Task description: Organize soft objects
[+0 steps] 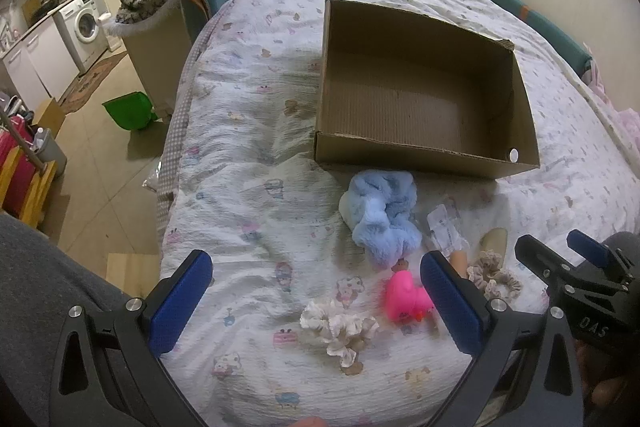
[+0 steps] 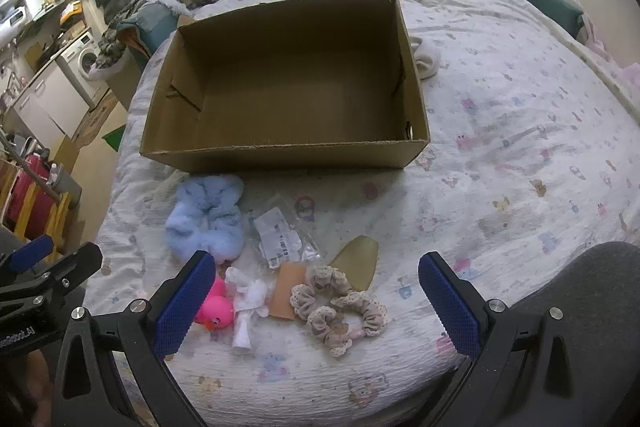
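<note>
- Progress: not started. The cardboard box [image 2: 280, 87] on the bed [image 2: 520, 147] holds nothing.
- Items left, all lying in front of the box: blue scrunchie [image 2: 208, 219], pink duck [image 2: 216, 311], beige scrunchies [image 2: 340, 307], white scrunchie [image 1: 340, 327], plastic packet [image 2: 280, 235].
- Left gripper [image 1: 316, 299]: fingers spread wide, holding nothing.
- Right gripper [image 2: 312, 303]: fingers spread wide, holding nothing, above the beige scrunchies.

We see brown cardboard box [image 2: 280, 147] on white bedsheet [image 2: 500, 147] printed with pastel cartoon figures; pale blue fluffy scrunchie [image 2: 208, 219], hot-pink rubber duck [image 2: 216, 311], beige lace-edged scrunchies [image 2: 340, 307], white scrunchie [image 1: 340, 327]; blue pads [image 2: 184, 307] on black tongs [image 2: 318, 301].
</note>
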Tool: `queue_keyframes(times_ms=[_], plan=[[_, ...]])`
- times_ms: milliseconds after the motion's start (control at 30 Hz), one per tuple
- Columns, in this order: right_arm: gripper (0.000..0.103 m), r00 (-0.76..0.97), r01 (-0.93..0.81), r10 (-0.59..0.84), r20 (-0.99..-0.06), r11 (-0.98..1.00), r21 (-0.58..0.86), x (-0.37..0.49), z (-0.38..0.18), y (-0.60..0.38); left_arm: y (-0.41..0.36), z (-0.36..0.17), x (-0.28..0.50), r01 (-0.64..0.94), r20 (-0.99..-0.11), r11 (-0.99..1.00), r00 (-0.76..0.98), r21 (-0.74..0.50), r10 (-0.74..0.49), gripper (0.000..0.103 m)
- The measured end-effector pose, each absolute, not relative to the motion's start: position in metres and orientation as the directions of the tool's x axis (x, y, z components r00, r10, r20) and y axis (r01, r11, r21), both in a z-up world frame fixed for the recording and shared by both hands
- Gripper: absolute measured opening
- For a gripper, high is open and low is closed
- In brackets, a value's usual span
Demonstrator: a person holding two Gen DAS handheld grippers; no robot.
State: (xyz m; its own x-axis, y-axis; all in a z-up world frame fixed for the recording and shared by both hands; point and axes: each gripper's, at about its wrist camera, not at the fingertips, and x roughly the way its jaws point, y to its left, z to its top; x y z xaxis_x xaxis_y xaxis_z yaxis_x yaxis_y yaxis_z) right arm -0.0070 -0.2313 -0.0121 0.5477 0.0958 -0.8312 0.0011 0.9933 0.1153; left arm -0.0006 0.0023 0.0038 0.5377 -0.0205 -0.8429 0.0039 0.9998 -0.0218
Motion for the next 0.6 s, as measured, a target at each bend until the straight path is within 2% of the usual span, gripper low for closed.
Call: queue_keyframes(times_ms=[600], plan=[[0.103,0.558,0.002,0.102,-0.823,0.992,0.124,-0.0077,-0.0115,-0.2319,0.0030,0.0034,-0.0009,0.004,-0.843,1.000,0.538,-0.021,-0.020,0.103]])
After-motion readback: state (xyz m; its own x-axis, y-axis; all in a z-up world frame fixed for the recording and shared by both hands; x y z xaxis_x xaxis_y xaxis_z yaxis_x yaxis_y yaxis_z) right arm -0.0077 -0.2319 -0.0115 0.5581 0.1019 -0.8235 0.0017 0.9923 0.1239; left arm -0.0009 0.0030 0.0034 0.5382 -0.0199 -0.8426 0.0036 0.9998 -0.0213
